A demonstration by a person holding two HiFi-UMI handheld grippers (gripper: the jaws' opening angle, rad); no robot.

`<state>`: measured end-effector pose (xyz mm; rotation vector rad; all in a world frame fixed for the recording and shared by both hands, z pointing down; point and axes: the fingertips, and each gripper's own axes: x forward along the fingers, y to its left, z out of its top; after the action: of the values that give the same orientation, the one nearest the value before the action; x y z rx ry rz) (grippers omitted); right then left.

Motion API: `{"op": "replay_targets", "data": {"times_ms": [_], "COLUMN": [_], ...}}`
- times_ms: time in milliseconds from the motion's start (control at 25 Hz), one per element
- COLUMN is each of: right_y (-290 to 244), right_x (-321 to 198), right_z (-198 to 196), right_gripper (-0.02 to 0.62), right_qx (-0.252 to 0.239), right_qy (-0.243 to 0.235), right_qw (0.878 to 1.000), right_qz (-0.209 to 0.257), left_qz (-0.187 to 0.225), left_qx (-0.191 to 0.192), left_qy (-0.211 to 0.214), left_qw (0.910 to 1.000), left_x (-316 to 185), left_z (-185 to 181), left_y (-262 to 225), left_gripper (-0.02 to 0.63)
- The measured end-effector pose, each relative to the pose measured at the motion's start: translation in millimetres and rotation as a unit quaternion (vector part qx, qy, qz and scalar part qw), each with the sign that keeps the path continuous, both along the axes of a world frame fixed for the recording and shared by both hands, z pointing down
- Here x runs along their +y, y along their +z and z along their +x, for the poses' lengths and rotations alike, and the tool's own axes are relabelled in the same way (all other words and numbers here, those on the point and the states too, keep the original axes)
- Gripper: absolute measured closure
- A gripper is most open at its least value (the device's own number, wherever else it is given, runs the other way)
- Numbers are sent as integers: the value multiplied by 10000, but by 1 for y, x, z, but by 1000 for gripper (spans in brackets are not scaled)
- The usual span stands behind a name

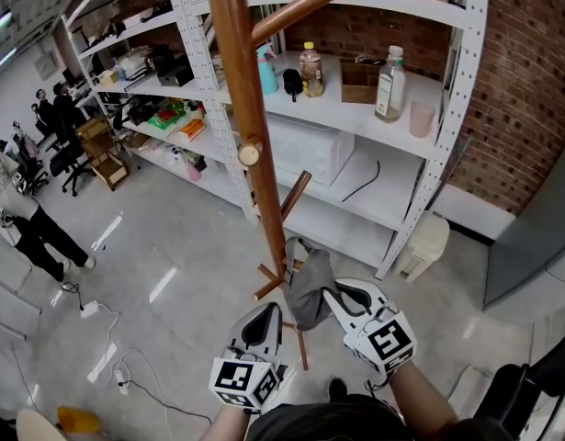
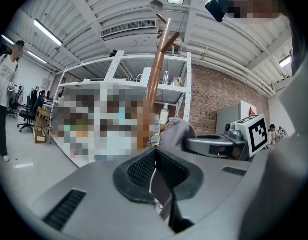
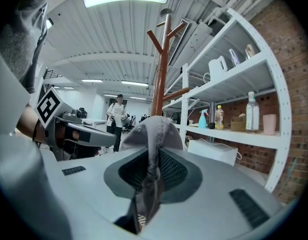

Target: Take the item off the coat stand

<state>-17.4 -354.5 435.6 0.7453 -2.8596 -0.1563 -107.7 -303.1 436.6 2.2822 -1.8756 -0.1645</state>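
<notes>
A grey cap (image 1: 310,288) hangs by a low peg of the brown wooden coat stand (image 1: 245,108). My right gripper (image 1: 330,292) is at the cap's right side, shut on its fabric. In the right gripper view the cap (image 3: 154,134) is pinched between the ribbed pads of the right gripper (image 3: 152,176), with the stand's pole (image 3: 161,74) behind it. My left gripper (image 1: 268,312) sits just left of the cap, beside the pole's lower part, and touches nothing. In the left gripper view its jaws (image 2: 152,171) are shut and empty, with the cap (image 2: 176,132) ahead.
White metal shelving (image 1: 355,108) with bottles and boxes stands close behind the stand, against a brick wall (image 1: 521,108). A pale bin (image 1: 420,244) sits at the shelf's foot. Cables (image 1: 117,356) lie on the floor at left, and people (image 1: 34,232) stand far off there.
</notes>
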Motion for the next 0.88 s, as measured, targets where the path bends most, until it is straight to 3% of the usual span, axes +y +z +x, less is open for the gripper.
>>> {"op": "replay_targets", "data": {"times_ms": [480, 880], "right_y": [-17, -34], "right_x": [12, 40], "right_z": [10, 18], "right_gripper": [541, 541], "right_qx": [-44, -146], "right_qy": [181, 611], "right_qw": [9995, 9970], "right_qz": [269, 448], "left_qz": [73, 95], "left_qx": [63, 99], "left_qy": [215, 518], "left_qw": [9997, 9986], "left_x": [4, 28], "left_z": [0, -1], "left_y": [-4, -6], "left_gripper": [598, 598]}}
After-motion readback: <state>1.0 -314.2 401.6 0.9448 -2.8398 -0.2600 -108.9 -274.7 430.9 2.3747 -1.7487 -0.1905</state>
